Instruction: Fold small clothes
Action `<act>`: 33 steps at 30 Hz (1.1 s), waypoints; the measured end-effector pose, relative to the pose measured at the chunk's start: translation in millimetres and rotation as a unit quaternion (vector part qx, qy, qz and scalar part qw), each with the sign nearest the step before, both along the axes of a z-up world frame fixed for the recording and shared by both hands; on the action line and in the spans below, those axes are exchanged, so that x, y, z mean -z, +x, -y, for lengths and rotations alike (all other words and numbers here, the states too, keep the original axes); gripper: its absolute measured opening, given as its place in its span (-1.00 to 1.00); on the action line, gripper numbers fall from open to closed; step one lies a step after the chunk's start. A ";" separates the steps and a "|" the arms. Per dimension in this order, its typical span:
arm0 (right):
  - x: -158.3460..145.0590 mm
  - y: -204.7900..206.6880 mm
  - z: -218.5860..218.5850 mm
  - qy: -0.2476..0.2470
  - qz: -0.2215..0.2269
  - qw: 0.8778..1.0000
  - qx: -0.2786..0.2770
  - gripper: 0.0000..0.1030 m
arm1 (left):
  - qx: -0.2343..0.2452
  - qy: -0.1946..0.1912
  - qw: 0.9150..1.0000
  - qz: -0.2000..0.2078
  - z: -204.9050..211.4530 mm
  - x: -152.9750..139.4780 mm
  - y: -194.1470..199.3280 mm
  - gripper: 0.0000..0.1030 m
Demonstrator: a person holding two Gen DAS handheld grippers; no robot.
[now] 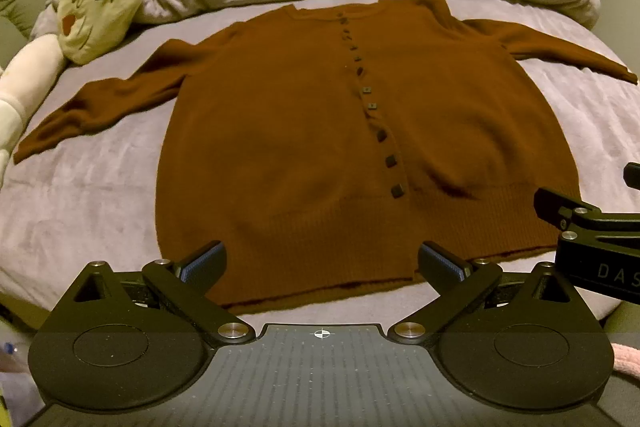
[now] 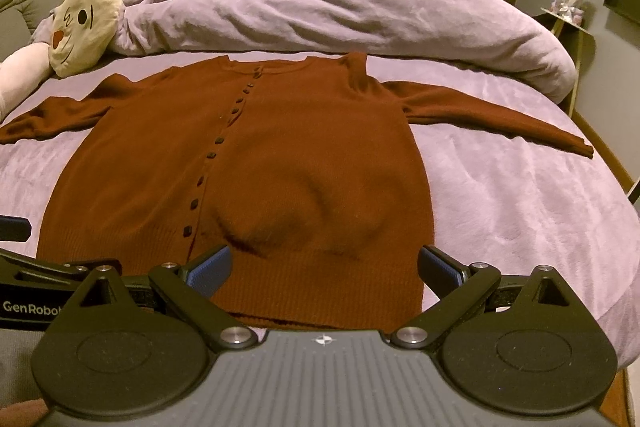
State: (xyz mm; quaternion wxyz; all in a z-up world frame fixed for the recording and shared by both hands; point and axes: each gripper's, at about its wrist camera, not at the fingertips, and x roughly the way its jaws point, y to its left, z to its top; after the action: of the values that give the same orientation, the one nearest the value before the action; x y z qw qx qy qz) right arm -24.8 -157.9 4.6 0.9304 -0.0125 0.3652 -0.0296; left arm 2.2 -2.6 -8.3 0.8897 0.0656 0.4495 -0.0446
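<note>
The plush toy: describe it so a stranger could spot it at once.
Start at the bed with its lilac cover. At the far left, beside the rolled duvet, lies the plush toy. It is the only cream thing there, a round head with a drawn face, unlike the brown cardigan spread flat mid-bed.

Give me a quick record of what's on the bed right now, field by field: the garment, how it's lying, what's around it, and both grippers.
garment: brown cardigan, buttoned down the front
lay: spread flat, front up, both sleeves out to the sides, hem nearest the cameras
surface: lilac bed cover
behind it: bunched duvet along the far edge
beside it: cream plush toy past the cardigan's left-view sleeve
left gripper: open, at the hem, holding nothing
right gripper: open, at the hem, holding nothing
folding: not started
</note>
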 end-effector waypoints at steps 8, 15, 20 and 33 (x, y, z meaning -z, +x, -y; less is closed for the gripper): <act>0.0 0.2 0.2 0.000 0.000 1.000 0.000 0.92 | -0.001 -0.003 1.000 -0.003 0.5 0.5 0.5 1.00; -0.1 0.6 0.9 0.001 0.000 1.000 0.000 0.92 | -0.002 -0.004 1.000 -0.004 -0.6 0.8 1.0 1.00; 0.5 0.5 2.9 -0.003 0.000 1.000 0.001 0.92 | -0.003 -0.004 1.000 -0.006 -2.8 1.4 2.0 1.00; 1.7 6.3 7.1 0.002 -0.006 1.000 0.003 0.92 | -0.011 -0.002 1.000 -0.009 -4.3 2.4 8.5 1.00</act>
State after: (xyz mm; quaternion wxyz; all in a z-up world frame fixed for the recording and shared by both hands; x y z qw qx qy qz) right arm -18.5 -165.0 2.9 0.9281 -0.0101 0.3709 -0.0312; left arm 10.7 1.7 -10.6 0.8862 0.0588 0.4582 -0.0361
